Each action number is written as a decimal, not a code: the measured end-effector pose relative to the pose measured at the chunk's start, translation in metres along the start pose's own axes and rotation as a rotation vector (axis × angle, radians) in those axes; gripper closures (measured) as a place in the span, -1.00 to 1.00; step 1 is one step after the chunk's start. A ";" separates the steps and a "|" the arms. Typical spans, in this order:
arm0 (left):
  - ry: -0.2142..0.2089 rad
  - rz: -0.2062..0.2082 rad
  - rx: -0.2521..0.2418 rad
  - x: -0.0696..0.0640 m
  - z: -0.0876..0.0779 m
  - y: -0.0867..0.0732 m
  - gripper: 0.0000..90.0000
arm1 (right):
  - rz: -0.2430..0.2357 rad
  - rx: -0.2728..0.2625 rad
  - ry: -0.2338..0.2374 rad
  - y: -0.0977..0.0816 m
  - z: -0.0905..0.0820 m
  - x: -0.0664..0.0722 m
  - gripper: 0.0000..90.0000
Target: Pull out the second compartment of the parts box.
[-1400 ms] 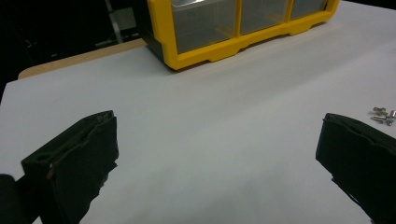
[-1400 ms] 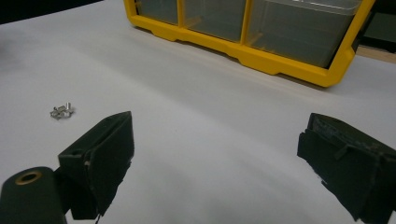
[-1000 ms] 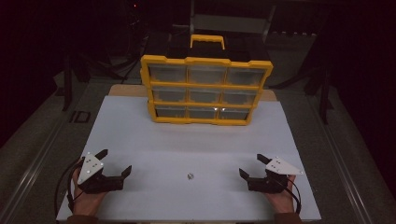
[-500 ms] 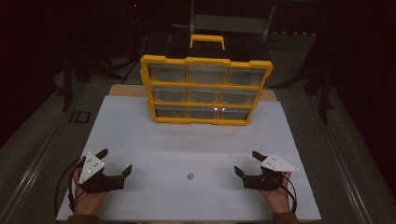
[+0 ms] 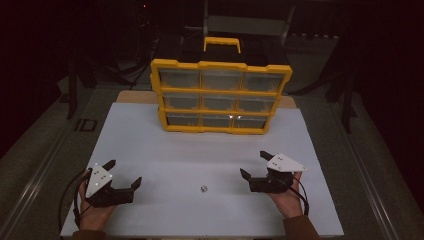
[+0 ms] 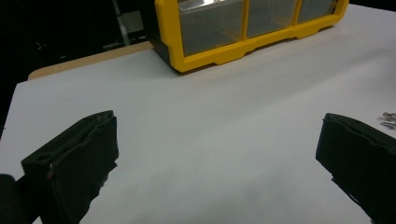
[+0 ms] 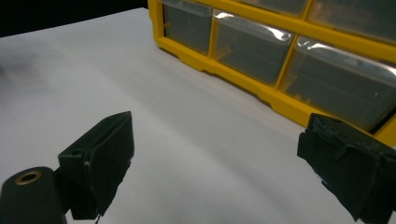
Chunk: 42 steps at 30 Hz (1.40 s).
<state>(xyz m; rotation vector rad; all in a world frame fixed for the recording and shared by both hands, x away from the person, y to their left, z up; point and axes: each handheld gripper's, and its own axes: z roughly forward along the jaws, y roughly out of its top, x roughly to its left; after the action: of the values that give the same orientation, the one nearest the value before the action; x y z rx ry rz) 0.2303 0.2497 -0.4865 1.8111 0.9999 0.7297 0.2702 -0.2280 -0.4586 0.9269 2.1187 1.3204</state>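
We cannot make out what the small metal piece is; from the high view it is a pale speck on the white board, between the two grippers and somewhat nearer the right one. In the left gripper view it is cut off at the right edge, where it looks like two or three tiny shiny bits lying together, too blurred for us to count surely. The room around the table is dark, and the insides of the drawers are dim behind their clear fronts.

We count one yellow organizer box standing upright at the far side of the board, with one yellow handle on top and nine drawers in three rows of three. In the gripper views the box is cropped, so we see just part of its lowest rows.

We hold two grippers. The left gripper rests low at the near left of the board, its jaws spread wide with nothing between them. The right gripper sits at the near right, jaws likewise spread and bare. Neither touches the metal piece.
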 end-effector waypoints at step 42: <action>-0.005 -0.004 -0.003 0.001 0.000 -0.001 -1.00 | -0.090 -0.011 -0.031 0.099 0.040 -0.005 -0.81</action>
<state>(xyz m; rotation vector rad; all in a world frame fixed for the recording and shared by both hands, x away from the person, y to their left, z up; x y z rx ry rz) 0.2310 0.2506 -0.4871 1.8068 0.9982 0.7238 0.3305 -0.1783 -0.3858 0.8323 2.1018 1.2643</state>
